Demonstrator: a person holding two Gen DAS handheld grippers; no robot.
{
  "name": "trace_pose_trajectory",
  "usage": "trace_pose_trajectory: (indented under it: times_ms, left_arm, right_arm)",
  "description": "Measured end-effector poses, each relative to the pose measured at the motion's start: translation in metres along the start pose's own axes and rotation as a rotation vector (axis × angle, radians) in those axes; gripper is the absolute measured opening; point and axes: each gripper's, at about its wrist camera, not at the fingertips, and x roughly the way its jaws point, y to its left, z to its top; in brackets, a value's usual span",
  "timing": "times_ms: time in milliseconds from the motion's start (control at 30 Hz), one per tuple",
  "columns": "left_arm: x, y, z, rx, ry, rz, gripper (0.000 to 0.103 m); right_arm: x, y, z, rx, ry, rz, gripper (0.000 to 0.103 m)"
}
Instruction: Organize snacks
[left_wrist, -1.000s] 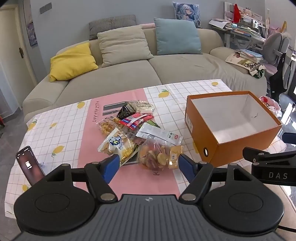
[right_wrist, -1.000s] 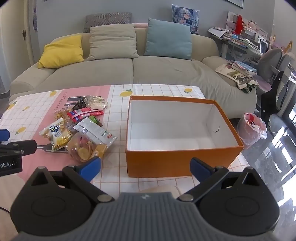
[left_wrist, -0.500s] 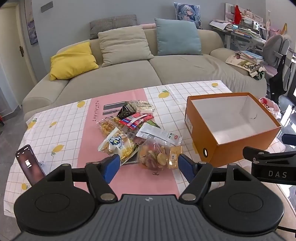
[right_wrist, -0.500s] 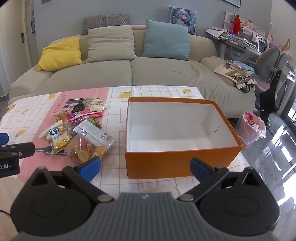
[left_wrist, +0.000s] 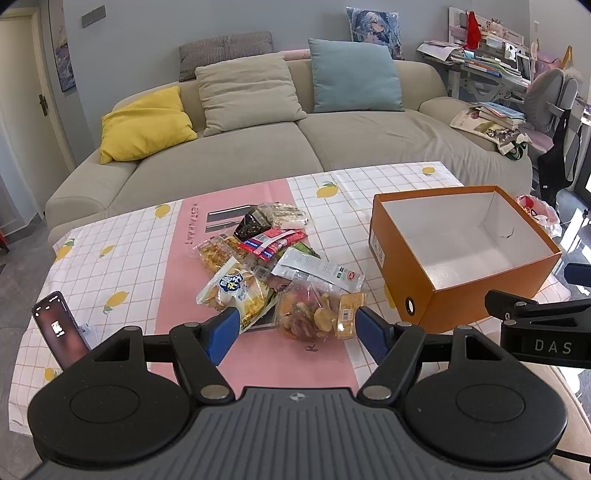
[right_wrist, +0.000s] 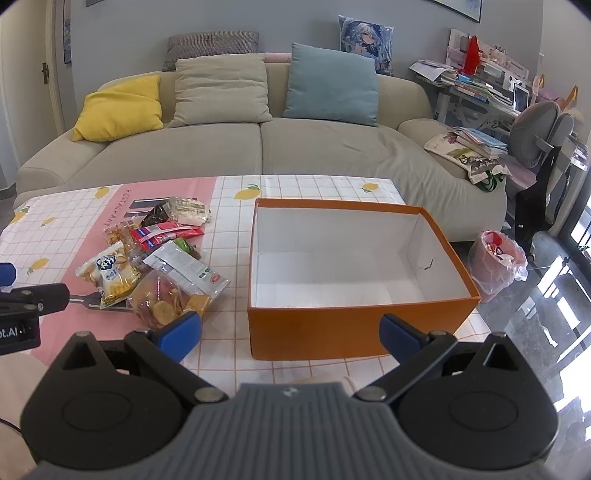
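Observation:
A heap of snack packets (left_wrist: 266, 266) lies on the pink strip of the tablecloth, also in the right wrist view as the heap of snack packets (right_wrist: 155, 258). Nearest me is a clear bag of coloured chips (left_wrist: 317, 312), beside a yellow biscuit bag (left_wrist: 236, 290). My left gripper (left_wrist: 297, 334) hangs open just short of the chips bag, nothing between its blue pads. An orange box (right_wrist: 351, 332) with a bare white inside stands right of the heap, seen too as the orange box (left_wrist: 461, 295). My right gripper (right_wrist: 291, 332) is open in front of the box's near wall.
A phone (left_wrist: 61, 330) leans upright at the table's near left. A beige sofa (left_wrist: 295, 147) with cushions runs behind the table. A pink-bagged bin (right_wrist: 496, 258) stands on the floor right of the box, near a cluttered desk and chair (right_wrist: 535, 136).
Both views have shifted only slightly; the snacks, the box and both open grippers stand as before.

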Motion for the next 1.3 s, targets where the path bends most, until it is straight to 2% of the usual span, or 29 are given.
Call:
trace_pose_trajectory:
  times_ms: [1300]
  left_arm:
    - [-0.0025,-0.0042,0.0011,0.007,-0.011,0.0,0.084]
  right_arm:
    - [-0.0023,0.0001,0.0009,0.004,0.0,-0.027,0.1]
